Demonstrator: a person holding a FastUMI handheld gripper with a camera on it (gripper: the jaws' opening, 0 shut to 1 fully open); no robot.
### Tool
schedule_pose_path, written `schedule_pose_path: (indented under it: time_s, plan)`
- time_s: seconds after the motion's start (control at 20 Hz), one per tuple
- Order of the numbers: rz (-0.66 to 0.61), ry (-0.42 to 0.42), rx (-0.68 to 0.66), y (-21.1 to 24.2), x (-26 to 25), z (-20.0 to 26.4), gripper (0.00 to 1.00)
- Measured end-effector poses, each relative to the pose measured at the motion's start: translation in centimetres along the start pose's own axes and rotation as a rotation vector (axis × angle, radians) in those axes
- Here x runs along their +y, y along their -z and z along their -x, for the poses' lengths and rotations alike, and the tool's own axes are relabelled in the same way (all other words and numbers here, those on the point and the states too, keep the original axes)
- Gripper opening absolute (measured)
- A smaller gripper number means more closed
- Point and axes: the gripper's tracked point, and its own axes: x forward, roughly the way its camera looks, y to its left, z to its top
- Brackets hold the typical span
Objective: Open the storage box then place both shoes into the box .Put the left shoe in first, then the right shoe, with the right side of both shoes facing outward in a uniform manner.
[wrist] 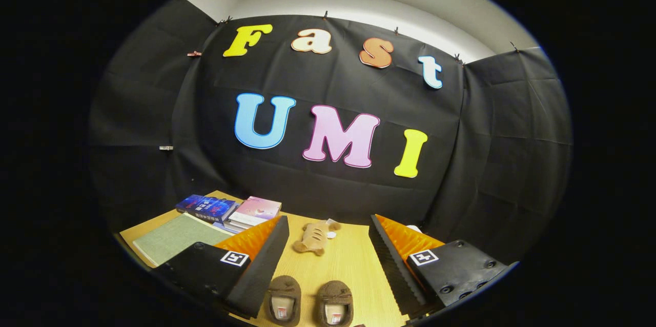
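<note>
Shoes between tongs (spread apart)

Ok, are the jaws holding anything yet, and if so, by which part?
Nothing is held. The gripper is open, its jaws spread wide over the table, with the two brown shoes lying untouched between them.

Hidden and cut-off items — bench scene, claw view

Two brown shoes: heel ends cut off at the lower edge, side by side between the open fingers of the claw. Left finger hides part of the book stack and the green mat. Small white object beside the plush toy — too small to identify. Bench: near edge out of frame; right side hidden behind the right finger.
</note>
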Motion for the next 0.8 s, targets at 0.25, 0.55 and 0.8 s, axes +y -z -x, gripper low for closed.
schedule_pose_path:
  time_s: [0.25,0.55,0.8]
  plan:
    - [-0.076,-0.181,0.059,1.5,3.8,-0.6,0.97]
    - [-0.304,-0.494,0.183,4.5,10.6,-1.0,0.98]
    - [-0.618,-0.779,0.339,6.6,14.9,-0.4,0.98]
